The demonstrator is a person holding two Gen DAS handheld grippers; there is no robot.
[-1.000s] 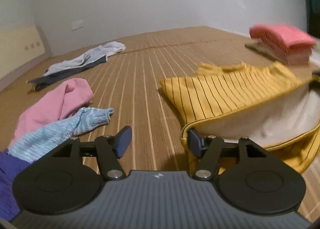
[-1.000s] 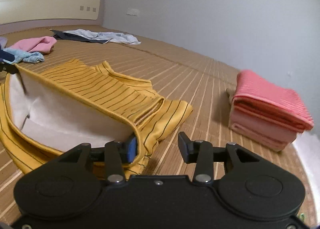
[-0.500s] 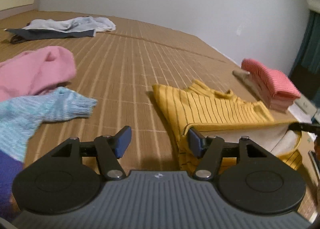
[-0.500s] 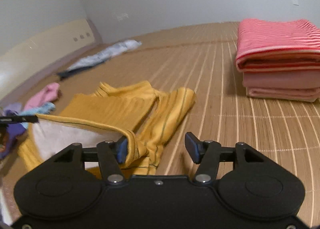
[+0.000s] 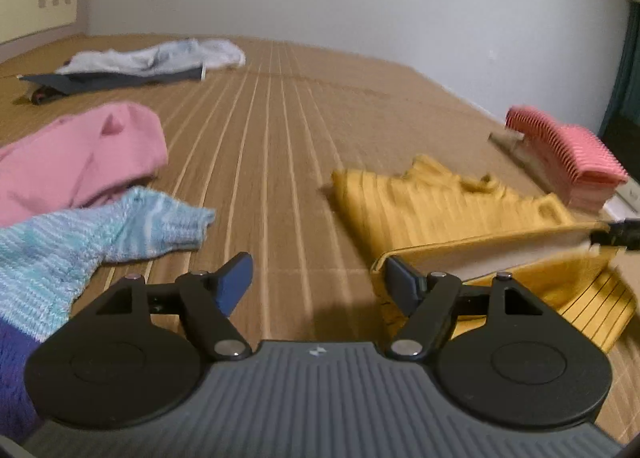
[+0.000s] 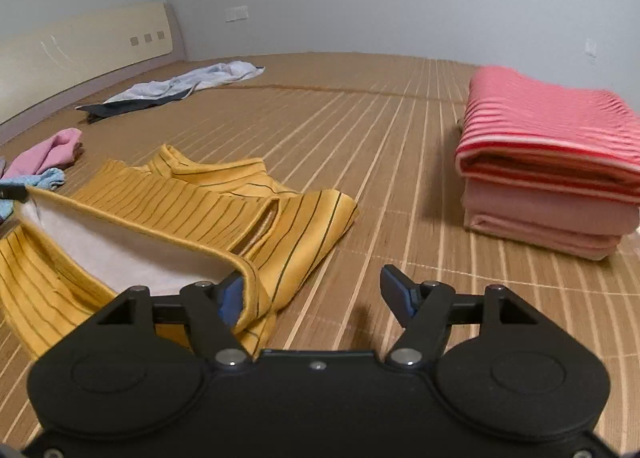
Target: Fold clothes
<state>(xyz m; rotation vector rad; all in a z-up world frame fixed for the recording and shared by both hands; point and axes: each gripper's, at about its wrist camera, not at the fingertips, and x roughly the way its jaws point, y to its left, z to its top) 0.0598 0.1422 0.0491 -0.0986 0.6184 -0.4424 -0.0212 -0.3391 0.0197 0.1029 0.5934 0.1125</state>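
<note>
A yellow striped shirt (image 6: 192,206) lies on the bamboo mat (image 6: 360,138), its hem lifted so the white inside shows. It also shows in the left wrist view (image 5: 432,202). My left gripper (image 5: 318,284) is open, its right finger (image 5: 400,286) hooked under one end of the hem. My right gripper (image 6: 312,292) is open, its left finger (image 6: 230,298) under the other end of the hem. The hem stretches between the two grippers. The right gripper's tip shows at the far right of the left wrist view (image 5: 616,236).
A folded stack of pink and red clothes (image 6: 548,162) sits to the right of the shirt. A pink garment (image 5: 76,162) and a light blue knit (image 5: 100,234) lie to the left. A white and dark garment (image 5: 140,66) lies far back. A headboard (image 6: 80,46) stands at the left.
Both grippers have swung round with the hem hooked on them. The left view has turned slightly left; the right view has turned so the pink stack sits lower and nearer.
</note>
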